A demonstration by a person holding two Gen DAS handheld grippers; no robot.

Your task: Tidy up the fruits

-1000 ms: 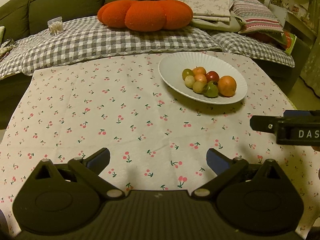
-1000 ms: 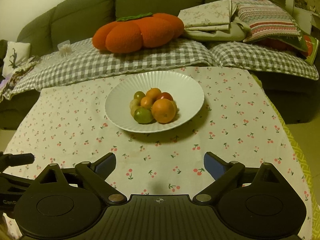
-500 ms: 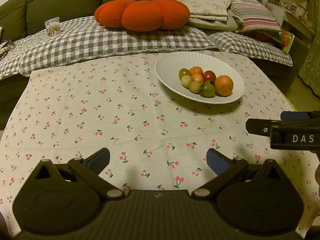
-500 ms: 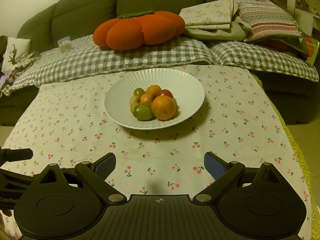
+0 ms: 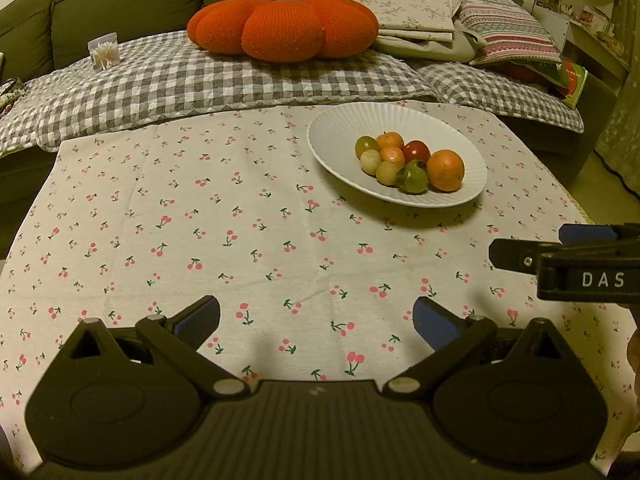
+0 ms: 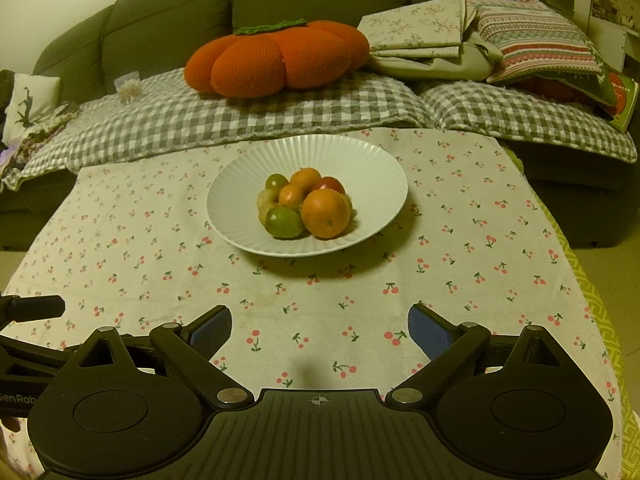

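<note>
While the fruits (image 6: 306, 206) are sitting heaped together in the white ribbed plate (image 6: 372, 176), the biggest, an orange (image 6: 325, 213), is lying at about five o'clock in the pile, touching a green fruit (image 6: 283, 222) at seven o'clock. A red fruit (image 6: 329, 184) is peeking out behind the orange at one o'clock. The plate is resting on the table's cherry-print cloth (image 6: 460, 264), toward twelve o'clock from the right tool (image 6: 319, 332) and toward one o'clock from the left tool (image 5: 316, 320). Both tools are hovering over bare cloth, well apart from the plate, each with its blue-padded fingers spread wide and gripping nothing. In the left wrist view the right tool is showing at three o'clock. Beyond the table a sofa is carrying a grey checked blanket (image 6: 248, 116), an orange pumpkin cushion (image 6: 276, 62) and folded linens (image 6: 424, 40).
</note>
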